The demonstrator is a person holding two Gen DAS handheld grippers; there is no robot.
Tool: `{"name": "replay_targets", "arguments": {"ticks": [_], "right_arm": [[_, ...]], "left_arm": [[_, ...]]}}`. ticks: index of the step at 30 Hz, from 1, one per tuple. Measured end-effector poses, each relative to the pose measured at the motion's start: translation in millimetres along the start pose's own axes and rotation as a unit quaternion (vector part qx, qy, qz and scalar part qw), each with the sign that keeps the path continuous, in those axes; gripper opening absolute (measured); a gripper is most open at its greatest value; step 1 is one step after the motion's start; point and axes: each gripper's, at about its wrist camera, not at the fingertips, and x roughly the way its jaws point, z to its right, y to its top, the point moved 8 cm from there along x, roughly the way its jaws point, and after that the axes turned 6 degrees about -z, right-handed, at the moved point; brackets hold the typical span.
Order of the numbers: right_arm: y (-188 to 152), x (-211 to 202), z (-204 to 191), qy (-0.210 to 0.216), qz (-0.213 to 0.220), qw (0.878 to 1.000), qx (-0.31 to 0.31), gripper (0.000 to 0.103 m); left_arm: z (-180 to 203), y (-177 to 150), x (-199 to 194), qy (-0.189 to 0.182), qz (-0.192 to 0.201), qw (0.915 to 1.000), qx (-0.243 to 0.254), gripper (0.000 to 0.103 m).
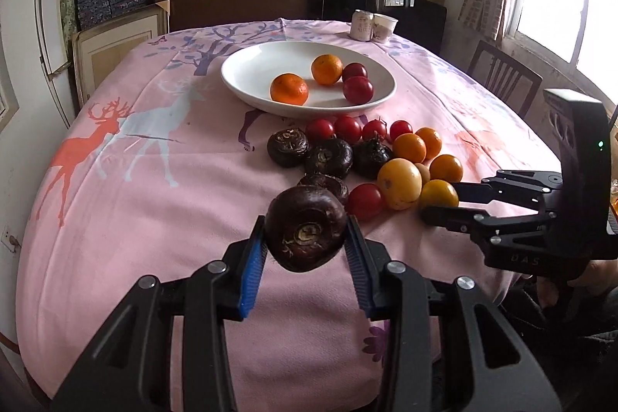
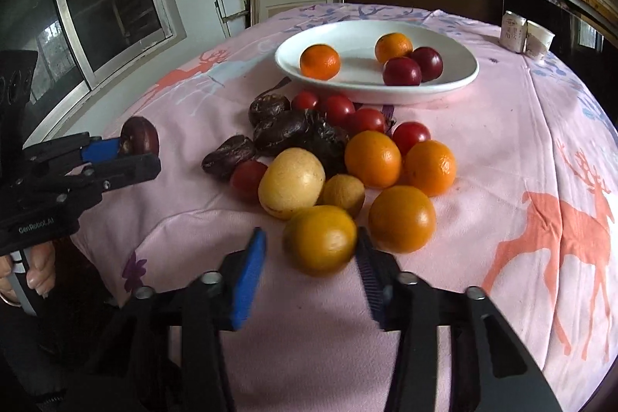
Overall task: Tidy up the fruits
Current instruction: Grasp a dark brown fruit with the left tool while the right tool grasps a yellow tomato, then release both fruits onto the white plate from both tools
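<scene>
The left gripper [image 1: 307, 238] clamps a dark water chestnut [image 1: 305, 232]. The right gripper [image 2: 311, 251] brackets a blurred yellow-orange fruit [image 2: 320, 239], apparently gripping it, though a gap shows at one pad.

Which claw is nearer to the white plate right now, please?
Neither clearly. The left claw holds a dark water chestnut at the near table edge; the right claw straddles a yellow-orange fruit there too. The fruit pile separates both from the white plate.

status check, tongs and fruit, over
Left tongs shut on water chestnut. Right tongs around orange fruit, left pad gapped. Plate path clear.
</scene>
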Motion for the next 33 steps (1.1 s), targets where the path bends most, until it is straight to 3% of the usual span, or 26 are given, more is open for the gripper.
{"name": "replay_targets", "arguments": {"ticks": [6,12,17,20,22,23,24,25,26,27,29,33], "right_arm": [[16,-34,9,0.025,0.037,0.999,0.01,0.037],[91,-52,57,0.019,0.074,0.996,0.041,0.037],[155,-19,99,-0.007,0.07,0.995,0.077,0.037],[179,13,114,-0.007,0.05,0.993,0.106,0.037],[190,31,116,0.003,0.04,0.992,0.117,0.037],[193,39,115,0.013,0.032,0.992,0.121,0.039],[195,43,114,0.021,0.026,0.991,0.129,0.039],[195,44,114,0.024,0.024,0.99,0.135,0.048],[194,39,113,0.023,0.029,0.99,0.138,0.064],[194,31,111,0.023,0.044,0.989,0.136,0.068],[187,16,108,0.004,0.06,0.991,0.117,0.069],[158,-11,107,-0.006,0.068,0.992,0.109,0.069]], "left_arm": [[-1,13,-5,-0.02,0.01,0.9997,-0.006,0.039],[-1,79,14,-0.04,0.019,0.999,0.006,0.039],[-18,151,52,-0.046,0.022,0.9985,-0.021,0.039],[-24,178,86,-0.02,0.003,0.9996,-0.021,0.04],[-28,189,105,-0.007,-0.007,0.9996,-0.027,0.051],[-31,192,113,-0.001,-0.01,0.9994,-0.034,0.066],[-36,193,117,0.009,-0.009,0.9989,-0.045,0.071],[-39,192,120,0.009,-0.01,0.9985,-0.053,0.071],[-40,190,119,0.0,-0.012,0.998,-0.062,0.071],[-41,186,116,-0.008,-0.009,0.9977,-0.067,0.073],[-42,177,105,0.0,-0.002,0.9982,-0.06,0.079],[-30,143,81,0.002,-0.006,0.9998,-0.02,0.079]]}}
